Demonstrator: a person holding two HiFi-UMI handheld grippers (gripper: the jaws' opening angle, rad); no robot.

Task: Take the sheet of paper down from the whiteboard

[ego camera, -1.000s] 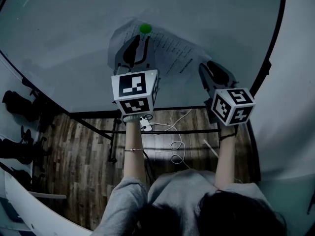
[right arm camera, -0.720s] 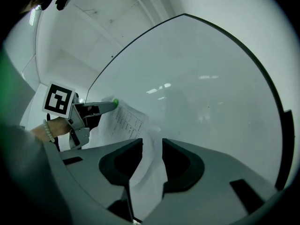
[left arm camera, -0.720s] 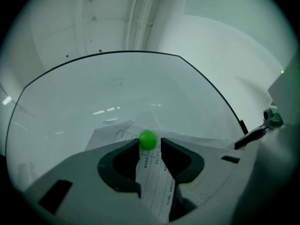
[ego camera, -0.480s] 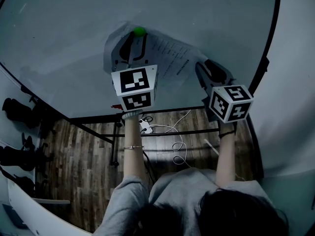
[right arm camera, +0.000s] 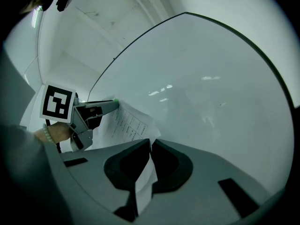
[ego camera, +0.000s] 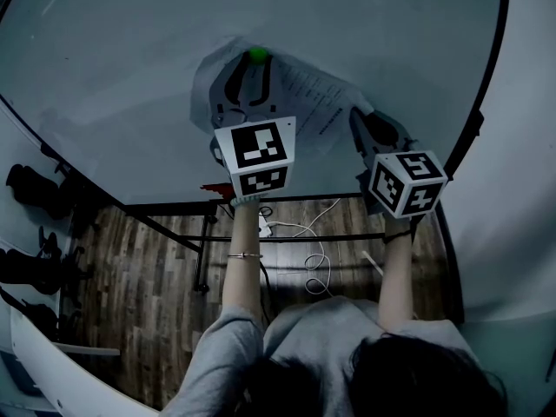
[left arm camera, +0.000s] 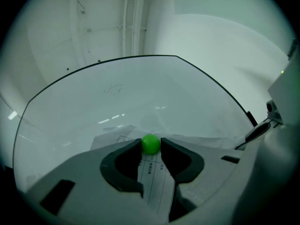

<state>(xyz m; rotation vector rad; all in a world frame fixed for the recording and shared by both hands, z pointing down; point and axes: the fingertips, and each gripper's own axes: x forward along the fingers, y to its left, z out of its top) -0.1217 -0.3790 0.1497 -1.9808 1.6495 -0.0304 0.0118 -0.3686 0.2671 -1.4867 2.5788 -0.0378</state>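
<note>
A printed sheet of paper [ego camera: 314,102] hangs on the whiteboard [ego camera: 122,68], pinned at its top by a green ball magnet [ego camera: 258,54]. My left gripper [ego camera: 258,62] is open; its jaws have just been opening, and the green magnet [left arm camera: 150,144] sits between the fingertips [left arm camera: 137,145]. The sheet [left arm camera: 154,184] runs down under the jaws. My right gripper [ego camera: 360,118] holds the sheet's right edge. Its jaws have just been closing, and in the right gripper view it [right arm camera: 150,142] is shut on a fold of paper [right arm camera: 143,177]. The left gripper [right arm camera: 108,105] shows there at the sheet's [right arm camera: 126,123] far corner.
The whiteboard's black frame [ego camera: 482,94] curves down the right side, and its stand [ego camera: 204,250] reaches the wooden floor. White cables and a power strip [ego camera: 265,226] lie on the floor below my arms. Dark chairs [ego camera: 35,189] stand at the left.
The left gripper has risen and shifted right, so its tips now flank the green magnet instead of sitting below it. The right gripper has stayed at the sheet's right edge.
</note>
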